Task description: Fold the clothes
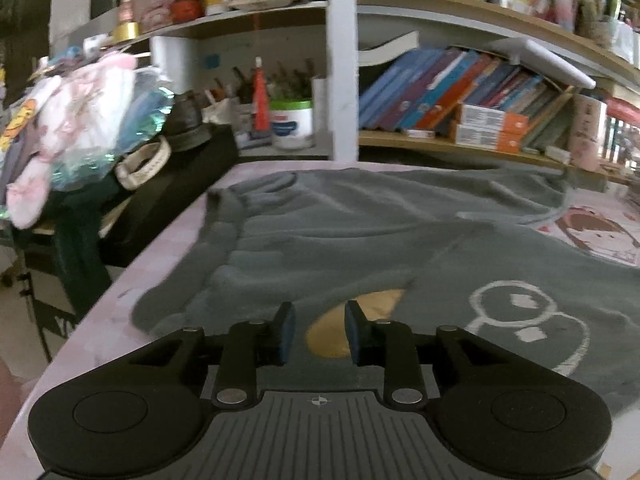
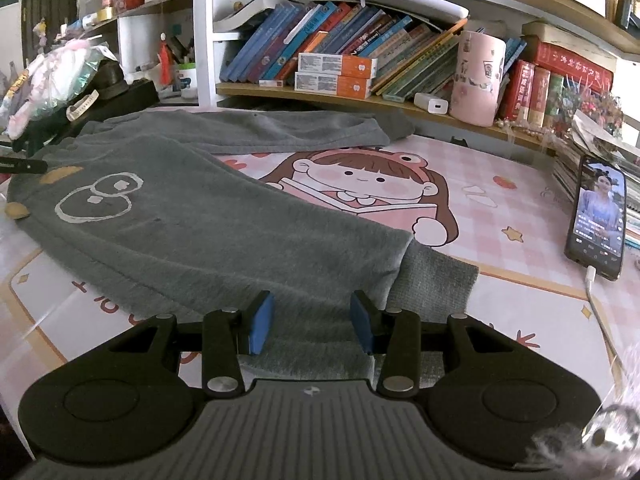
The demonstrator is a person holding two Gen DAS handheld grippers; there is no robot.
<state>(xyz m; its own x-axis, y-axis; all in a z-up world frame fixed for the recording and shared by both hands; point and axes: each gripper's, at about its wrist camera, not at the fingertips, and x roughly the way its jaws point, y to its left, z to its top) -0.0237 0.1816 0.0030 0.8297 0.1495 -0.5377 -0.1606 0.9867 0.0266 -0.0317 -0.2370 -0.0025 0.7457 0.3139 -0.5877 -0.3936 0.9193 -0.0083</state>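
Left gripper point(image 1: 320, 332): jaws parted, empty, over the waist of the grey trousers point(image 2: 192, 232). Right gripper point(image 2: 312, 326): 2 pads apart above the cuff, no grip. Trousers lie spread on the pink desk mat point(image 2: 500, 208). Risk: pinching 1 layer only, fold skews; phone point(image 2: 598, 220) near.

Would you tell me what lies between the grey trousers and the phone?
Only bare pink cartoon mat separates trousers and phone, per the right wrist view.

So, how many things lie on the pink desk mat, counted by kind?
Grey trousers: 1
Phone: 1
Total on the mat: 2
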